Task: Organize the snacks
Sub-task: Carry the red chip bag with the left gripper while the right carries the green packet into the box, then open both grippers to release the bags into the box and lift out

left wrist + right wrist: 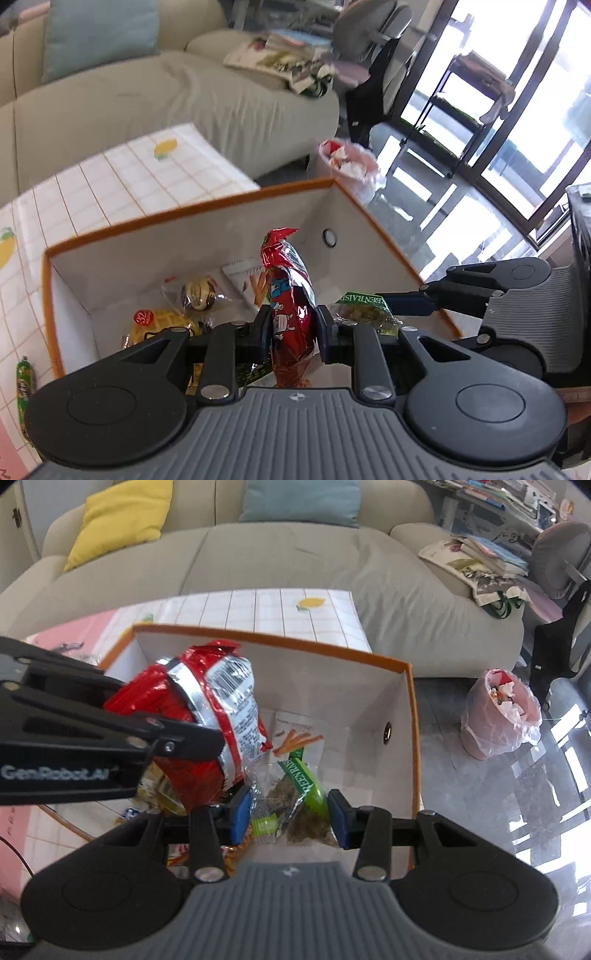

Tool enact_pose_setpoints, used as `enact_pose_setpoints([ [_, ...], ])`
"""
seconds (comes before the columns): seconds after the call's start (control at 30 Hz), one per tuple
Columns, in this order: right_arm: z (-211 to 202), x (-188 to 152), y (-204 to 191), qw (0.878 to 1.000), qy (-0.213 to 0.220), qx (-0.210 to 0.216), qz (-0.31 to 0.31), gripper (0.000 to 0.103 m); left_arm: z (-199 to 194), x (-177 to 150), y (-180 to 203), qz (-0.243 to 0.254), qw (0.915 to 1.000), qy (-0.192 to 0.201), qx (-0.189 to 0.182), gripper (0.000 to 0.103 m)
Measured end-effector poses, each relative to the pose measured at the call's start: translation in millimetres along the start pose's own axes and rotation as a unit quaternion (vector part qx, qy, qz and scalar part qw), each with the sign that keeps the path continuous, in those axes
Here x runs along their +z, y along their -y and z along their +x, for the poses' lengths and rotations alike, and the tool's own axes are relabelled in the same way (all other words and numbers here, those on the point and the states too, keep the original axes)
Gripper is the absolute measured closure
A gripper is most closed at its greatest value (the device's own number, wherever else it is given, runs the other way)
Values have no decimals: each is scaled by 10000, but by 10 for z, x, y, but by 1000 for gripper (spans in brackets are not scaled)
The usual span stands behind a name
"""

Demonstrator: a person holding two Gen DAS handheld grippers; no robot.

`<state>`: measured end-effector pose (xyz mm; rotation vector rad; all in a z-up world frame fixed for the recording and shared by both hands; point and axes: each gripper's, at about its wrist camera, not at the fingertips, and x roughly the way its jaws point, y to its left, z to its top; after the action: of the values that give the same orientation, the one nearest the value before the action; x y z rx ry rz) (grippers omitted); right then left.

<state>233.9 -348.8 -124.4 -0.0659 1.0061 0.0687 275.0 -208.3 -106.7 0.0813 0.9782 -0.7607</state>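
Both grippers hang over the orange-rimmed box: left gripper fingers clamped on a red snack bag, right gripper fingers pinching a raisin packet. Crowded together, either might snag or miss.

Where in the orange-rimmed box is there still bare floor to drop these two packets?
Bare floor lies along the box's right wall, below the round hole, beside the raisin packet. The left half is crowded: yellow packet, round wrapped snack, carrot-print packet.
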Motion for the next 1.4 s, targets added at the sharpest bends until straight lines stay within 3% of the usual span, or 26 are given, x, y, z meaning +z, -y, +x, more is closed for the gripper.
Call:
enact_pose_setpoints([
  [0.2, 287, 28, -17, 9988, -275, -215, -355, 60, 246, 25, -131, -195, 9996, -168, -63, 77],
  [0.4, 488, 52, -31, 9967, -483, -330, -565, 60, 340, 98, -231, -281, 9992, -241, 118, 76],
  [0.6, 588, 64, -63, 9952, -599, -405, -657, 59, 340, 108, -245, -213, 9986, -315, 358, 68],
  [0.7, 612, 71, -92, 9945, -617, -466, -702, 59, 364, 117, -214, -26, 9972, -440, 611, 58],
  [0.83, 611, 91, -111, 9942, -620, -529, -700, 57, 384, 91, -198, 91, 9945, -574, 872, 35],
  [0.97, 572, 113, -118, 9942, -564, -542, -732, 48, 325, 76, -182, 227, 9937, -518, 972, 23],
  [1.07, 486, 138, -138, 9940, -482, -636, -750, 32, 246, 72, -115, 493, 9912, -449, 1147, 21],
  [1.17, 363, 162, -151, 9946, -352, -681, -696, 22, 110, 48, -50, 727, 9898, -279, 1197, 21],
  [1.4, -49, 105, -214, 9970, 142, -735, -215, 14, -302, -58, -9, 855, 9879, 196, 1279, 21],
])
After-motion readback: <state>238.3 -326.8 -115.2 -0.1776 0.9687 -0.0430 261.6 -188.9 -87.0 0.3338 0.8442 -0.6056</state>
